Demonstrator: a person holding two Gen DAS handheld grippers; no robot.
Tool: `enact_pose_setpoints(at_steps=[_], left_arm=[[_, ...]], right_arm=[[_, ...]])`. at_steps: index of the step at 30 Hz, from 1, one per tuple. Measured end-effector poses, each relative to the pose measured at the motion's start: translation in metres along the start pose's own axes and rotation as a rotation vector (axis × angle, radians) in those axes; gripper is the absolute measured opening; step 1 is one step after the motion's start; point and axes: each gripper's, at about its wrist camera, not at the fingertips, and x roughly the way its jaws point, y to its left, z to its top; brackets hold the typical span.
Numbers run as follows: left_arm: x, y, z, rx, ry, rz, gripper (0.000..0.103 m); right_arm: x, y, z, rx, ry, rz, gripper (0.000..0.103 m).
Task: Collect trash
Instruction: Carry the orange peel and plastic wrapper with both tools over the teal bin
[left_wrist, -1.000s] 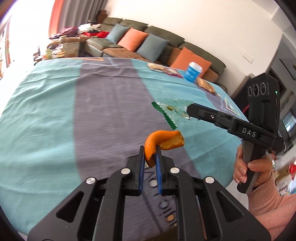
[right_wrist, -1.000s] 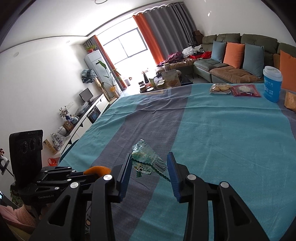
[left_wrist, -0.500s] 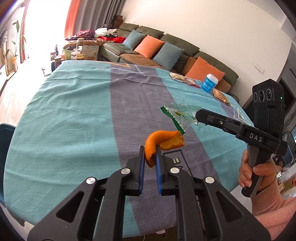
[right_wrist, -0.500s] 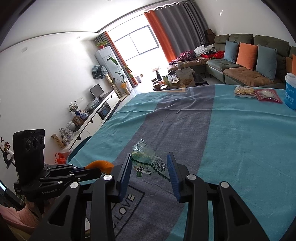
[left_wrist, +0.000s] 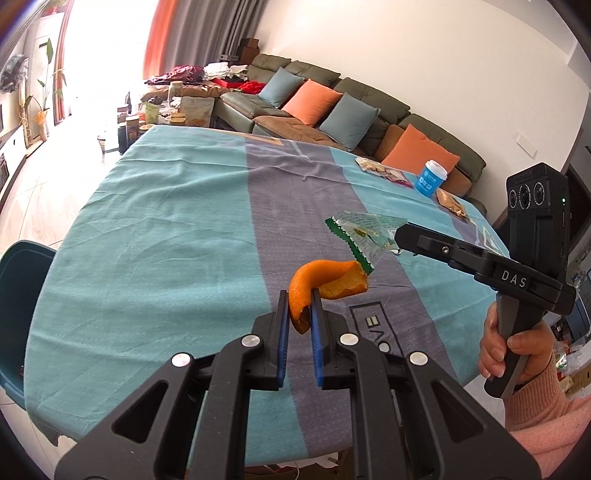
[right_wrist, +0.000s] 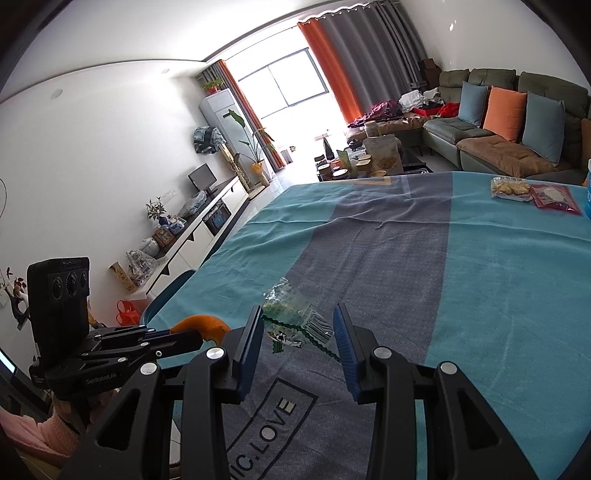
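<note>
The left gripper (left_wrist: 299, 310) pinches a curl of orange peel (left_wrist: 325, 282), and the right gripper (right_wrist: 297, 336) clamps a crumpled clear wrapper (right_wrist: 295, 319), both lifted above the tablecloth (left_wrist: 166, 240). So 2 pieces are picked up but not yet binned. A blue cup (left_wrist: 430, 181) and snack packets (right_wrist: 532, 190) sit at the far edge; whether they count as trash I cannot tell.
</note>
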Motion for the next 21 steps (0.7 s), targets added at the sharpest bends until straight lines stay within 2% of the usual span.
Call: enact_pose_setpoints(at_steps=[21], left_arm=[[-0.021, 0.025, -0.006, -0.055, -0.029, 0.054, 0.011]], right_arm=[[0.013, 0.019, 0.007, -0.027, 0.013, 0.056, 0.037]])
